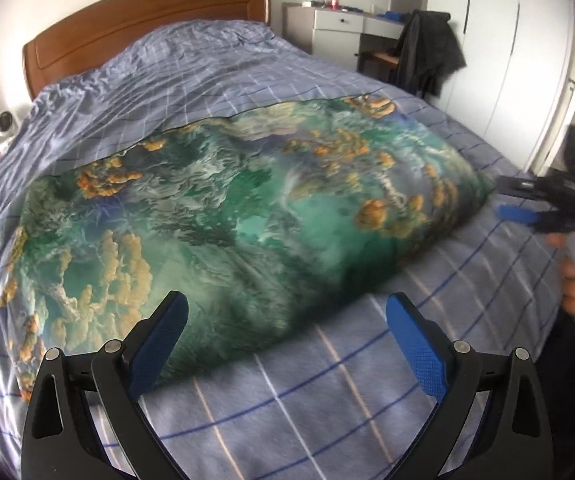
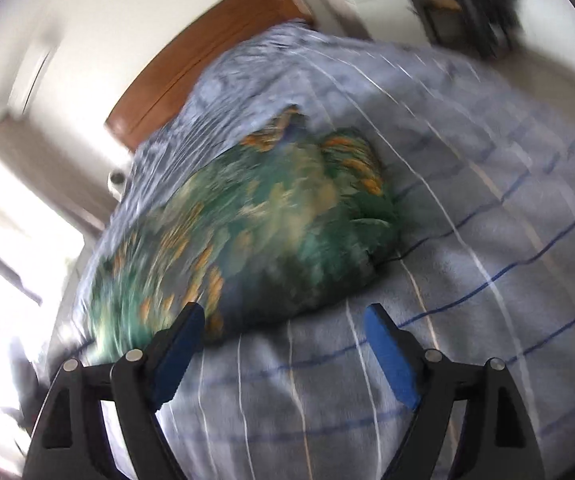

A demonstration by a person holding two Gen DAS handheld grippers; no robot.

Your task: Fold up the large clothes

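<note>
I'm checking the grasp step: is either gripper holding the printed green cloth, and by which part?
Nothing is held. The left gripper and right gripper are both open, short of the green cloth.

A wooden headboard (image 1: 143,20) backs the bed; white wardrobe (image 1: 499,40) and desk (image 1: 339,26) beyond, bright window (image 2: 3,216).

Soft daylight fills the room, and no hard shadows are cast on the checked bedspread (image 1: 327,412). In the right wrist view a window (image 2: 3,264) at the left is blown out to white glare, and the whole picture is smeared by motion blur. The left wrist view is sharper, blurred mostly at its right edge. Straight lines are bowed by fisheye distortion, and the corners are darkened.
</note>
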